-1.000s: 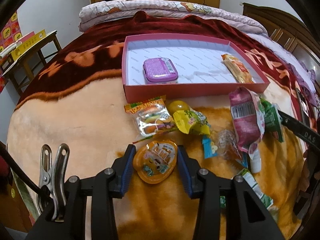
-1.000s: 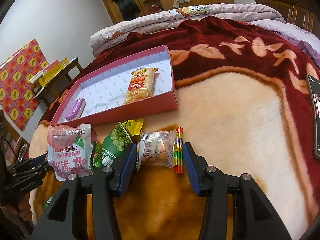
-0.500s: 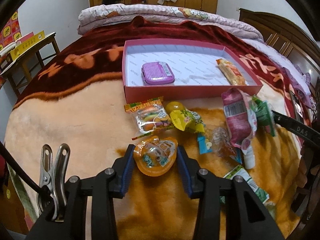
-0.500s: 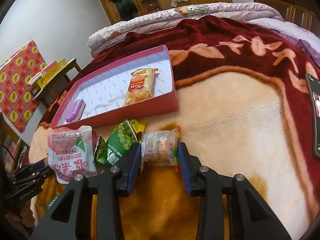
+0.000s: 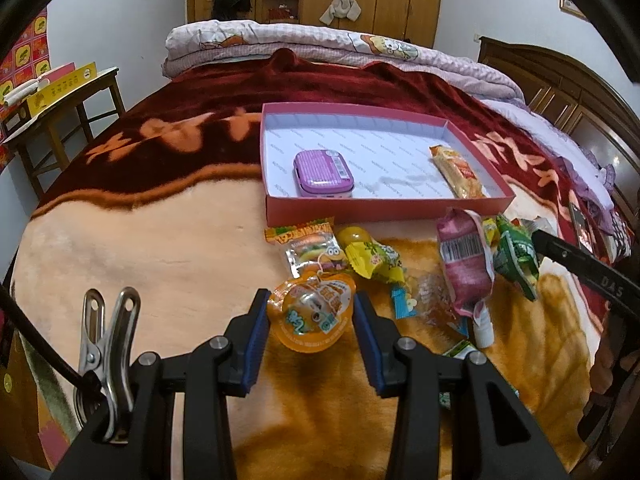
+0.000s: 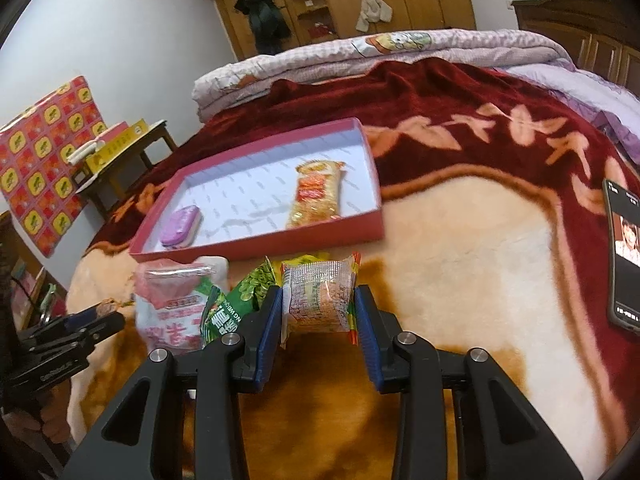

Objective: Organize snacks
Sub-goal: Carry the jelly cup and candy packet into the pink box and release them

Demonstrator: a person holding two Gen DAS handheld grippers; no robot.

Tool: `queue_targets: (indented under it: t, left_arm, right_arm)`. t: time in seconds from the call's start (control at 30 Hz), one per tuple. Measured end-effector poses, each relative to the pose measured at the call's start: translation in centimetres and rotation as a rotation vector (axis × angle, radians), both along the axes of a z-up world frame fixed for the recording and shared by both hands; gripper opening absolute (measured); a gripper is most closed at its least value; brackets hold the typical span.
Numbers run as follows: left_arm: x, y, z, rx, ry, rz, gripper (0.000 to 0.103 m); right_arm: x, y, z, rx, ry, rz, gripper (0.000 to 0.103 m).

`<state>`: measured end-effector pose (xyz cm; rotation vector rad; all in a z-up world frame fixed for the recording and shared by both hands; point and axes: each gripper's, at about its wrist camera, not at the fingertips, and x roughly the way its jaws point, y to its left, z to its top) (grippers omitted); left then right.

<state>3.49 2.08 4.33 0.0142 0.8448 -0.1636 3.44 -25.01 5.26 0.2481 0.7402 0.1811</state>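
Holding an orange jelly cup between its blue pads, the left gripper has its fingers narrowed onto the cup's two sides, with the cup lifted clear of the blanket on the bed. Just beyond it lies the loose heap of snacks: a clear minion gummy packet, a yellow packet, a pink pouch and a green packet.

The right gripper has just been closing, and its fingers now press on a clear-wrapped cracker packet from left and right, the packet raised a little above the blanket. Beside it on the left sit the green packet and the pink pouch.

Farther up the bed stands the pink shallow box, well apart from both held snacks. Inside it lie a purple tin near the front wall and a long orange biscuit packet toward the right wall.

A phone lies face up on the blanket at the far right
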Motion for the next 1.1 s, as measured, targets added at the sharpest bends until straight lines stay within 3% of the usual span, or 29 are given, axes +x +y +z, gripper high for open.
queue_targets:
  t: [0.33, 0.83, 1.1]
  left_arm:
    - [-0.2, 0.3, 0.8, -0.018, -0.014, 0.008, 0.043]
    - [0.1, 0.2, 2.1, -0.014, -0.035, 0.004, 0.043]
    - [2.1, -0.2, 2.8, -0.017, -0.038, -0.004, 0.043]
  right_arm:
    - [-1.2, 1.5, 2.2, -0.008, -0.075, 0.044, 0.037]
    - [-0.7, 2.1, 2.2, -0.014, -0.056, 0.068, 0.037]
    - [0.3, 2.6, 2.3, -0.013, -0.051, 0.089, 0.037]
